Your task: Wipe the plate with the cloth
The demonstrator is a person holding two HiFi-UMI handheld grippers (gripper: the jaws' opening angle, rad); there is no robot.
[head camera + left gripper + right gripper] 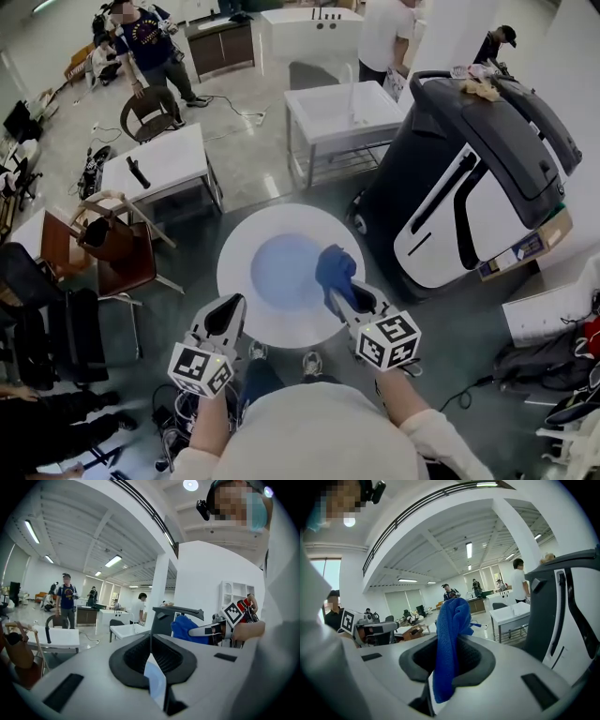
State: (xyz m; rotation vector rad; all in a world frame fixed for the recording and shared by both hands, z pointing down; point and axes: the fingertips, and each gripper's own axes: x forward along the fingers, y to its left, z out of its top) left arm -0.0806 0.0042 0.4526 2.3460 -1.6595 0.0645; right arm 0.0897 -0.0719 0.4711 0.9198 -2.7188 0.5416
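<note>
- Gripping the plate (272,234) by its near rim, the left gripper (229,307) has its jaws closed on it.
- Right gripper (340,294) jaws pinch the blue cloth (334,264) over the plate.

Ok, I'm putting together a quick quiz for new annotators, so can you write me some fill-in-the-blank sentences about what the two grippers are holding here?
1. The left gripper is shut on the rim of the ____.
2. The right gripper is shut on a cloth whose colour is ____.
3. In the head view, the cloth lies toward the ____ side of what the left gripper holds.

Missing words: plate; blue; right.
</note>
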